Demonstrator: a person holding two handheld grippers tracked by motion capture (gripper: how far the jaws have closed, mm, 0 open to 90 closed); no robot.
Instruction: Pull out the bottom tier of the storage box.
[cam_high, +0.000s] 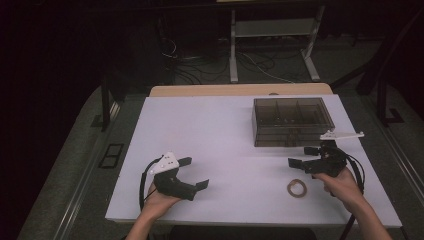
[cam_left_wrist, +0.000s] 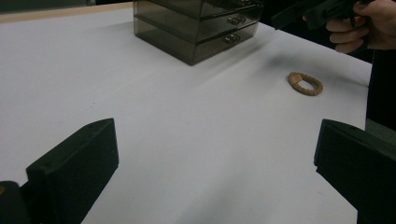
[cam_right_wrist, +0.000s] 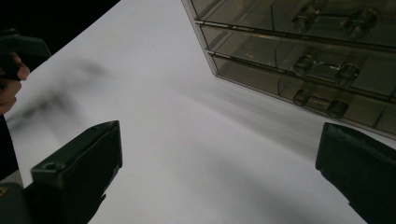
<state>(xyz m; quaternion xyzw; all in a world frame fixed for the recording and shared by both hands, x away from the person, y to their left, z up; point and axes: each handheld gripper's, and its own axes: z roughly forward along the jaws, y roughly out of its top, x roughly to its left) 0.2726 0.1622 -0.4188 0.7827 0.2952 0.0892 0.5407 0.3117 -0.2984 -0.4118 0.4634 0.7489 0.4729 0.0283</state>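
Observation:
A smoky transparent drawer box (cam_high: 292, 121) stands at the table's far right, its knobbed drawer fronts (cam_right_wrist: 322, 70) facing me; it also appears far off as the box (cam_left_wrist: 198, 25). A tan beaded bracelet (cam_high: 297, 188) lies on the white table near the front right, seen too as a small ring (cam_left_wrist: 305, 83). My left gripper (cam_high: 194, 173) is open above the front left of the table, nothing between its jaws. My right gripper (cam_high: 302, 156) is open just in front of the drawer box, above and behind the bracelet, holding nothing.
The white table (cam_high: 215, 145) has a wooden strip along its far edge. Beyond it the floor holds cables and a metal frame's legs (cam_high: 272, 45). The person's other hand (cam_left_wrist: 362, 25) shows with the right gripper at the top right of the left gripper view.

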